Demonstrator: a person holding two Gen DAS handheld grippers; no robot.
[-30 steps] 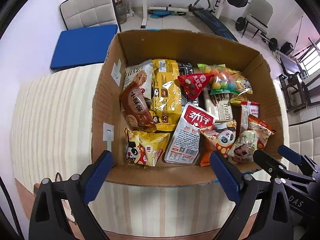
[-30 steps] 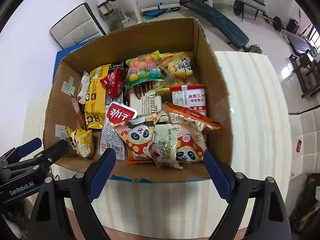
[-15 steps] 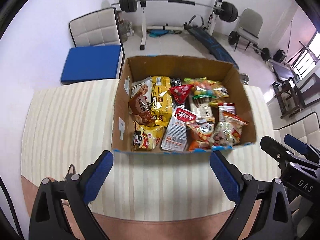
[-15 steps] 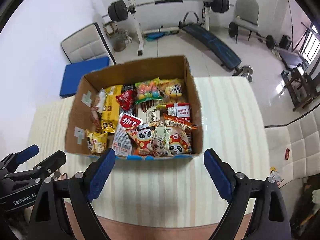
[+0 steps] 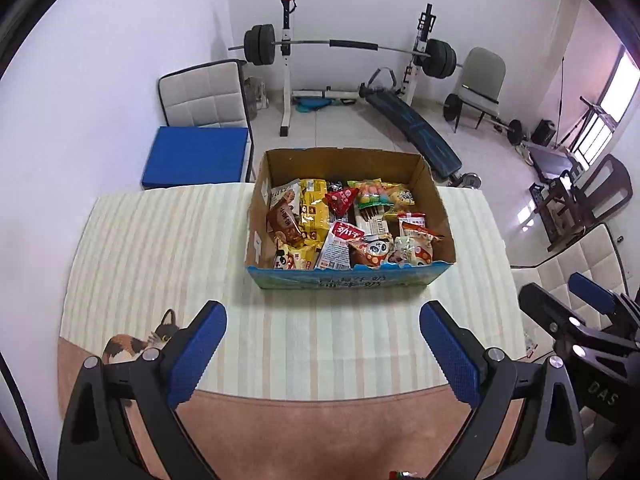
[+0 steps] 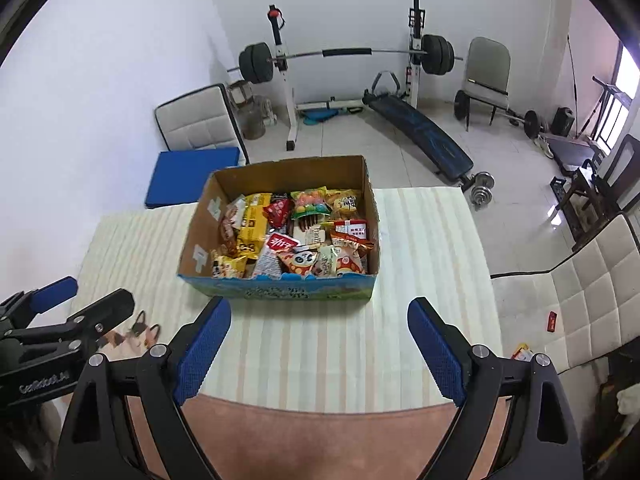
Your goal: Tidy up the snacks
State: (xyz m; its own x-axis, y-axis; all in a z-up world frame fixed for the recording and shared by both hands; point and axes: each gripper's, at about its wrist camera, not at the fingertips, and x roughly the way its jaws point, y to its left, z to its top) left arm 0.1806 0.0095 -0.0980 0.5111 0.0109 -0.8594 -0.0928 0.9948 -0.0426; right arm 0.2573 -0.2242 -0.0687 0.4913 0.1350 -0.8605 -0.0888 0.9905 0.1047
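Both of our grippers have pulled back from the cardboard box [image 5: 347, 280], which now sits smaller, well ahead on the striped surface [image 5: 160, 248]. We hold the left gripper [image 5: 322, 350] and right gripper [image 6: 319, 344] level above the near edge, side by side, jaws spread wide and gripping nothing. On the right gripper's body we read "DAS"; the left one's lettering is blurred. Snack packets [image 5: 352, 224] fill the box, one marked "Franzzi" [image 5: 380, 225], another bearing a panda face [image 6: 304, 260].
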